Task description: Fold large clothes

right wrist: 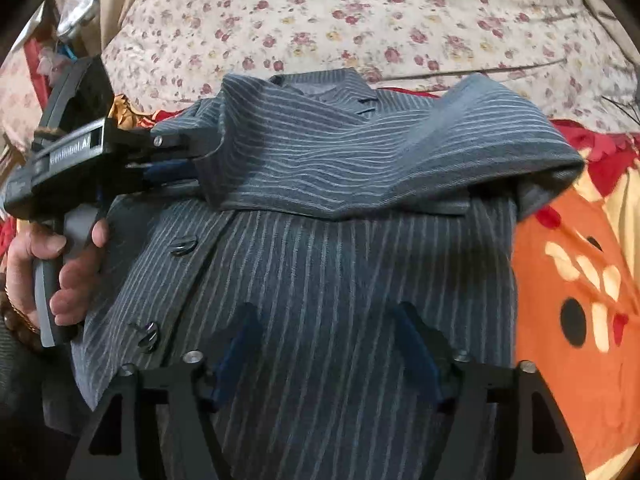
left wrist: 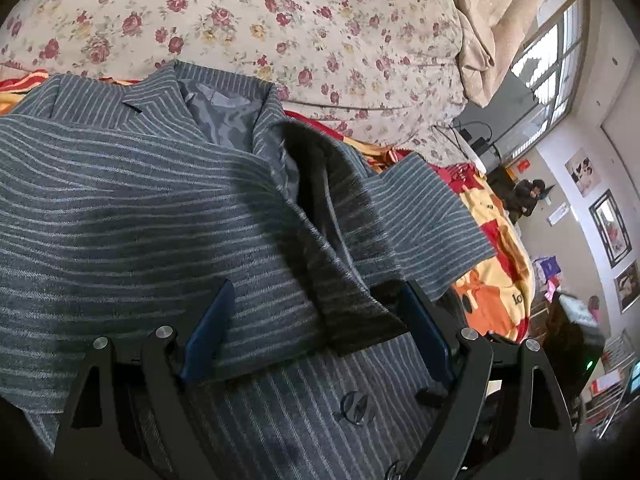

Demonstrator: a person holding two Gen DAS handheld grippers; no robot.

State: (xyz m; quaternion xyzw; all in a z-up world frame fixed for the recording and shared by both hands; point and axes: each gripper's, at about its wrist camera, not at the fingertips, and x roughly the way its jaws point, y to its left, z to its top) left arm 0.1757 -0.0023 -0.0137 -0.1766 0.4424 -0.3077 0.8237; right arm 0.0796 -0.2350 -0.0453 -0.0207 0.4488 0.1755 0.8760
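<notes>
jacket: grey pinstriped jacket lies front-up on the bed, directly ahead of and under both tools, collar at the far end
sleeve: one sleeve is folded across the chest, beyond the right tool's tips
left tool: jaws spread wide, the folded sleeve cloth and its dark cuff lie between the blue pads; whether they press on it, cannot tell
right tool: jaws well apart above the jacket front, gripping nothing
hand: wraps the left tool's handle, left of the right tool
buttons: beside that hand
bedding: floral quilt beyond the collar, orange-red blanket right of the jacket
</notes>
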